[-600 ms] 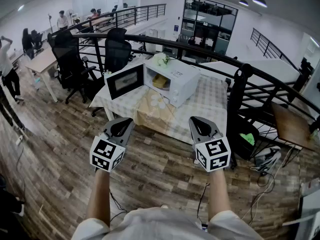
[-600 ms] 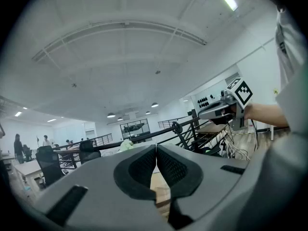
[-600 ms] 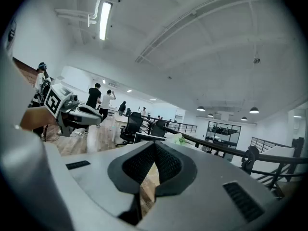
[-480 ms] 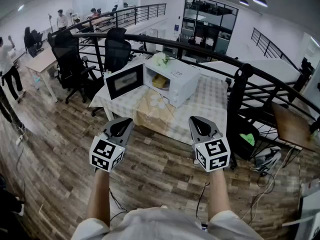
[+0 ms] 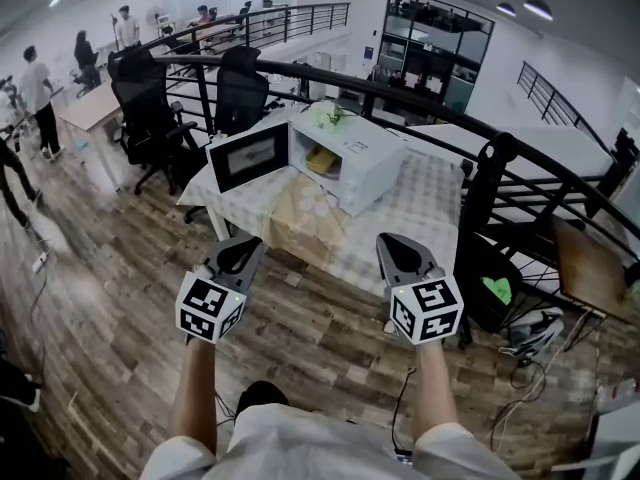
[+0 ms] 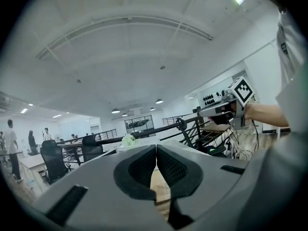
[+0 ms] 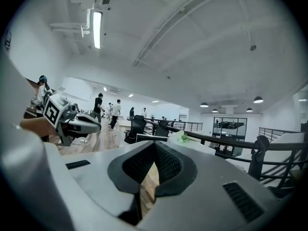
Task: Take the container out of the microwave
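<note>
microwave [image 5: 365, 153] on table [image 5: 425, 208], 12 o'clock from both grippers; door [image 5: 248, 156] open toward 9 o'clock | yellowish container [image 5: 320, 161] inside the cavity, contents unreadable | left gripper [image 5: 243, 243] clenched, empty | right gripper [image 5: 392, 240] clenched, empty | both well apart from table

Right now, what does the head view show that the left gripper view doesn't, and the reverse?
Head view only: the microwave's open door and the yellowish container inside its cavity. Left gripper view only: that the left gripper is shut, with nothing between its pads. Both: the right gripper, the black railing and the office chairs.
</note>
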`<state>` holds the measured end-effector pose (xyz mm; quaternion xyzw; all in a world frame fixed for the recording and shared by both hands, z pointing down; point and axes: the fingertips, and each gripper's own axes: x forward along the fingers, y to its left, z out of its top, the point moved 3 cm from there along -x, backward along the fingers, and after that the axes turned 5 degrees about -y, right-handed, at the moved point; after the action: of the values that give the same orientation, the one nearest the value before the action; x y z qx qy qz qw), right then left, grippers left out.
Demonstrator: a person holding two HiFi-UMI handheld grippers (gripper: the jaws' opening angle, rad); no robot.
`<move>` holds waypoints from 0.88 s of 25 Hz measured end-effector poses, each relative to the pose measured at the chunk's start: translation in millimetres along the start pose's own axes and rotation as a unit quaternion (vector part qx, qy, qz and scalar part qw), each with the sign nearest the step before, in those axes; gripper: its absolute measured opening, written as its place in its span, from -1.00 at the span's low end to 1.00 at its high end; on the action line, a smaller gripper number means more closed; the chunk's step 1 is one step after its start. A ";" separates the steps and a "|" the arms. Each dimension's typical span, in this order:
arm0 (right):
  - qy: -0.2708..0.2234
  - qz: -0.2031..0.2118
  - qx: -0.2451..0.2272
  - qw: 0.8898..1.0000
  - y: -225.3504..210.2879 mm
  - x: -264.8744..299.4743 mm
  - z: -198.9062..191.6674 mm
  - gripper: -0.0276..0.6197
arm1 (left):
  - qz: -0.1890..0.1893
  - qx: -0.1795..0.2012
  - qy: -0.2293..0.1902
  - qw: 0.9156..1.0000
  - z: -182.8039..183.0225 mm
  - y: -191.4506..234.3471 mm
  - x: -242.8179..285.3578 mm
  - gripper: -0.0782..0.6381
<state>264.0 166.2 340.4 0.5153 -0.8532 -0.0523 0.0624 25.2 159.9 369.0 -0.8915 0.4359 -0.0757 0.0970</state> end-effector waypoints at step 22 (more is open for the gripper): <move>0.005 0.010 -0.024 1.000 -34.8 266.7 -2.7 -0.87 | -0.005 -0.001 0.004 1.000 -57.8 220.4 155.2 -0.73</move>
<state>171.8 -86.1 351.8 0.5053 -0.8565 -0.0695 0.0792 -61.1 -101.7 380.1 -0.8937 0.4315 -0.0796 0.0938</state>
